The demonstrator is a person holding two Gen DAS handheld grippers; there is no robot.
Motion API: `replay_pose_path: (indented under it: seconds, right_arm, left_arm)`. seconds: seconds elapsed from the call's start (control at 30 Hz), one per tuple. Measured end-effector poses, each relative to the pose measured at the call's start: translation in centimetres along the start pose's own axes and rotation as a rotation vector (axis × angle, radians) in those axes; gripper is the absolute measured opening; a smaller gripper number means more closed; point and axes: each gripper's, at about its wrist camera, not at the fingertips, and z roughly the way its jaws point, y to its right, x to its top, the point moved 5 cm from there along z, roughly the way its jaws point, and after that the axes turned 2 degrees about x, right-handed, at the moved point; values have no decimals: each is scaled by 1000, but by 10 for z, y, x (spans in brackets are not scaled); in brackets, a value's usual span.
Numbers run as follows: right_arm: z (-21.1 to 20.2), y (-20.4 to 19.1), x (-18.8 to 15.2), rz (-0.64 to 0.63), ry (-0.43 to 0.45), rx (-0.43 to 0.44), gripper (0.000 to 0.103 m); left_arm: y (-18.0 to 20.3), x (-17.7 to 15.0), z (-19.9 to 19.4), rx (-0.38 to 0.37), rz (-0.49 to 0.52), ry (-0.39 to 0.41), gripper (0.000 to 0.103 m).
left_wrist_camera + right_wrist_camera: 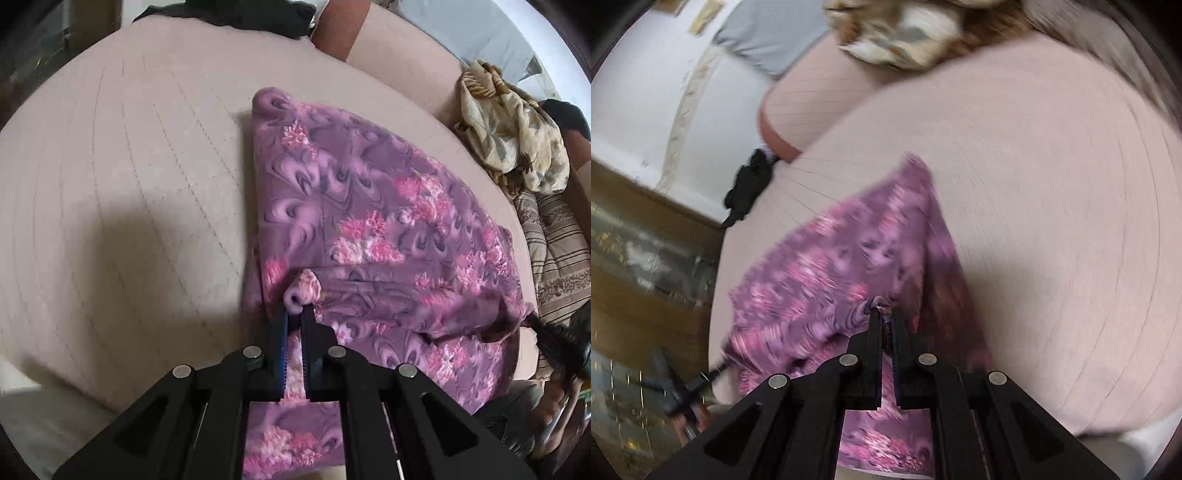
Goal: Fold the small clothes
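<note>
A purple garment with pink flowers (369,206) lies on a pale pink bed (129,166). My left gripper (295,314) is shut on a bunched corner of the garment near its front edge. In the left wrist view the right gripper (532,321) shows at the far right, pinching the garment's other corner. In the right wrist view my right gripper (884,314) is shut on a corner of the garment (842,266), lifted a little above the bed (1052,221). That view is blurred by motion.
A beige floral cloth (513,129) is heaped at the bed's right side, over striped cushions (554,251). A black garment (236,14) lies at the far edge, also seen in the right wrist view (750,188). A wooden cabinet (646,295) stands beside the bed.
</note>
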Motion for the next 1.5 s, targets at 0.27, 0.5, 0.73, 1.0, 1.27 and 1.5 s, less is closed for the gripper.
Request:
replay_pose_path:
  seconds: [0.27, 0.5, 0.73, 1.0, 1.27, 1.5]
  right_arm:
    - [-36, -4, -30, -13, 145, 8, 72]
    - [-15, -13, -69, 57, 25, 144, 72]
    - [25, 2, -36, 191, -47, 150, 70]
    - [16, 16, -7, 181, -58, 66, 6]
    - [-40, -11, -42, 22, 20, -41, 6]
    - [-17, -13, -52, -91, 28, -314, 4]
  left_arm:
    - [7, -34, -48, -52, 41, 104, 47]
    - [19, -45, -41, -199, -94, 20, 70]
    - [23, 1, 18, -192, -243, -105, 50]
    - [24, 4, -12, -233, -213, -69, 6]
    - [1, -60, -8, -268, -196, -136, 6]
    - [13, -71, 0, -161, -59, -84, 6]
